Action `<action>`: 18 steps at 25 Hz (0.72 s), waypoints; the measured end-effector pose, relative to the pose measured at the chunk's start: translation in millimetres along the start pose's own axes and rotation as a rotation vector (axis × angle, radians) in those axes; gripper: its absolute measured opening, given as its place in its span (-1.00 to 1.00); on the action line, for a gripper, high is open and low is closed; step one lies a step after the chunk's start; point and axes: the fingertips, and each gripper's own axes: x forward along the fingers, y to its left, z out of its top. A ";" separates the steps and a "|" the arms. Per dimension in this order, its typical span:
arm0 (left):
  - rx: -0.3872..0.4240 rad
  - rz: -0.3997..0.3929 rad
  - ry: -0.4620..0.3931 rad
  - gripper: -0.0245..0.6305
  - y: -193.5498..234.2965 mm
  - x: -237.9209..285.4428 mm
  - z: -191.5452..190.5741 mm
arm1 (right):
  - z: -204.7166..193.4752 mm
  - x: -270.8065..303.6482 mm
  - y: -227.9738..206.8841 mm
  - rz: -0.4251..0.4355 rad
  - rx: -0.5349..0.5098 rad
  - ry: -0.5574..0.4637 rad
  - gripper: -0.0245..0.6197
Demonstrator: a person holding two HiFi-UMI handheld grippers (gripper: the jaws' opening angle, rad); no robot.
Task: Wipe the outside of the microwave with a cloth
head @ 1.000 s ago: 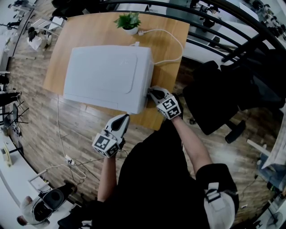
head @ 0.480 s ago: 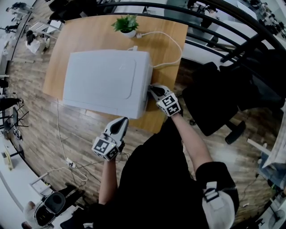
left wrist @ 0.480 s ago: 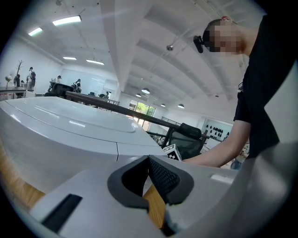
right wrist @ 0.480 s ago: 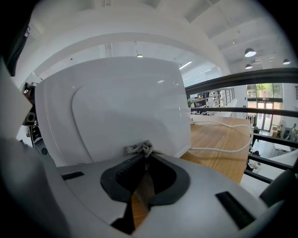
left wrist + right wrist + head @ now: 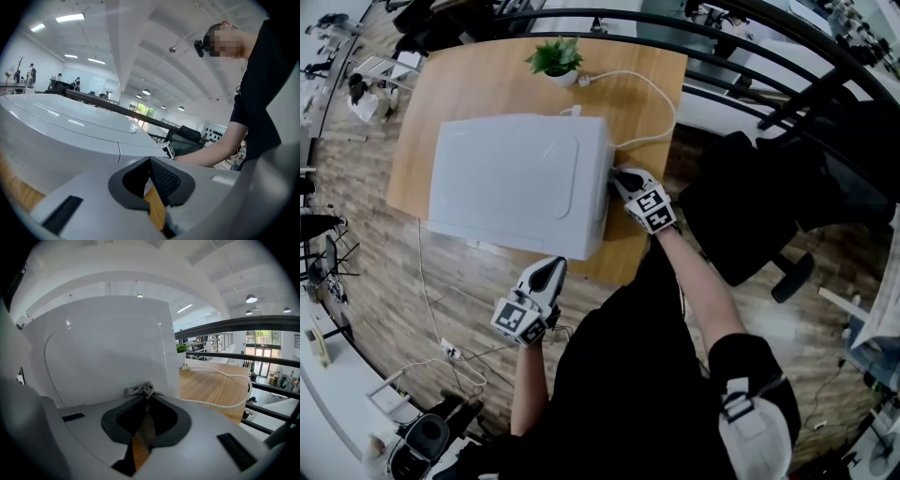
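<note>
The white microwave (image 5: 516, 183) stands on a wooden table (image 5: 642, 84). In the head view my right gripper (image 5: 620, 177) presses against the microwave's right side wall. The right gripper view shows that gripper (image 5: 146, 398) shut on a small grey cloth (image 5: 139, 390), which is bunched against the white wall (image 5: 103, 348). My left gripper (image 5: 548, 269) hangs below the microwave's near corner, just off the table edge. In the left gripper view that gripper (image 5: 149, 165) is shut with nothing between its pads, and the microwave's top (image 5: 61, 126) stretches away to the left.
A potted plant (image 5: 555, 56) and a white power cable (image 5: 652, 94) lie on the table behind the microwave. A black office chair (image 5: 750, 206) stands right of the table, with a dark railing (image 5: 741, 52) beyond it. Loose cables (image 5: 431, 309) trail over the wooden floor.
My right gripper has slid with the cloth along the microwave's right side, away from the near corner. The left gripper has stayed shut near the front corner.
</note>
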 end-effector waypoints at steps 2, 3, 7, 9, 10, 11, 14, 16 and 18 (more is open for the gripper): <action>-0.002 -0.005 0.001 -0.92 -0.4 0.3 -0.9 | 2.2 2.3 -7.3 -0.010 -0.008 0.002 -0.83; -0.004 -0.006 0.002 -0.92 -0.7 0.3 -1.1 | 3.4 3.5 -10.5 -0.014 -0.011 0.003 -0.83; -0.010 -0.008 0.003 -0.92 -0.4 0.4 -1.7 | 9.3 8.0 -22.1 -0.029 -0.018 -0.001 -0.83; -0.015 -0.009 0.002 -0.92 -0.3 0.5 -2.1 | 13.6 9.5 -27.1 -0.034 -0.024 -0.004 -0.83; -0.018 -0.009 0.000 -0.92 -0.2 0.6 -2.2 | 15.8 10.2 -29.4 -0.036 -0.026 -0.005 -0.83; -0.019 -0.010 -0.003 -0.92 0.1 0.6 -2.2 | 17.7 11.1 -31.8 -0.037 -0.027 -0.007 -0.83; -0.024 -0.009 -0.002 -0.92 1.2 1.3 -2.0 | 21.9 15.1 -39.3 -0.043 -0.032 -0.009 -0.83; -0.024 -0.006 0.005 -0.92 1.0 2.4 -2.0 | 24.4 17.5 -44.9 -0.050 -0.035 -0.007 -0.83; -0.023 -0.003 0.012 -0.92 0.6 3.1 -2.9 | 26.1 20.0 -51.8 -0.067 -0.036 -0.004 -0.83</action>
